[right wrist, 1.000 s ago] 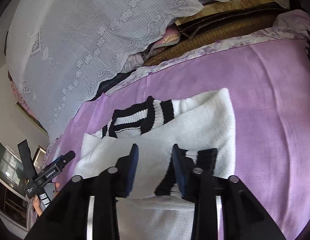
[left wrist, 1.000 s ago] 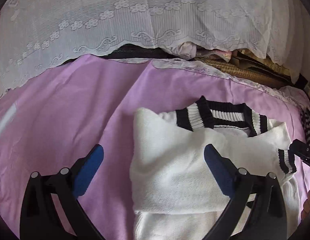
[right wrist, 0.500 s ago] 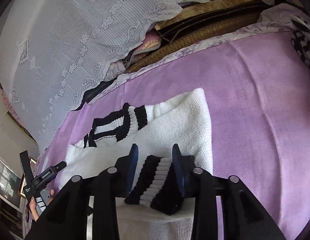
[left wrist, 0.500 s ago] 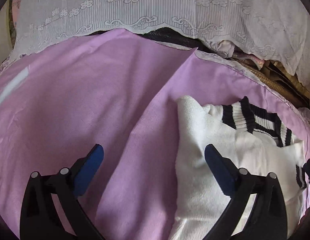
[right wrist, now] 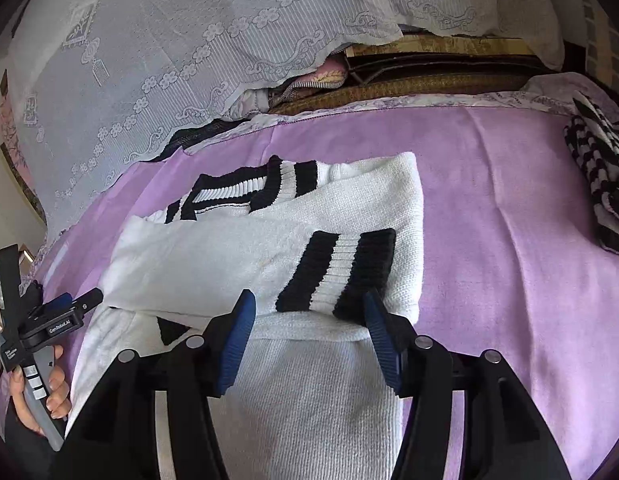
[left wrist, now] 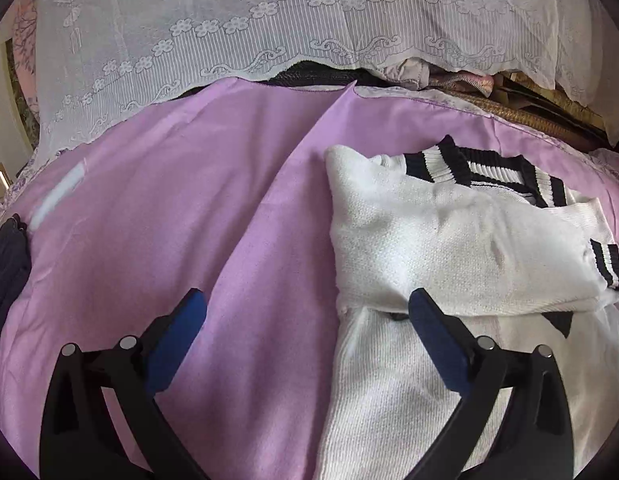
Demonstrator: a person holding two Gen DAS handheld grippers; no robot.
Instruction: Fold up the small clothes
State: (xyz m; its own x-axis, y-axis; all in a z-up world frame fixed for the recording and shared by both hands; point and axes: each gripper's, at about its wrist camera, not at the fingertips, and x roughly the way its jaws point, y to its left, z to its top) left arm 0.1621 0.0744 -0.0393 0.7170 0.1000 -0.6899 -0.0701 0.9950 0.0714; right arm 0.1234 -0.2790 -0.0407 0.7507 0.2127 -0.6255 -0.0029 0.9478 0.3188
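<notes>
The white knit sweater (right wrist: 269, 248) lies on the purple bedsheet (right wrist: 509, 240), sleeves crossed over its chest. Both the left gripper (left wrist: 305, 320) and right gripper (right wrist: 309, 320) gape wide, holding nothing. Soft, floppy and thick, it is probably best pinched at the hem corners.

sweater (right wrist: 349, 208) is chunky white knit with ribbed cuffs, bed sheet (right wrist: 509, 200) is smooth matt purple cloth, curtain (left wrist: 269, 20) is sheer lace, fingers (right wrist: 237, 344) have ribbed blue pads.
</notes>
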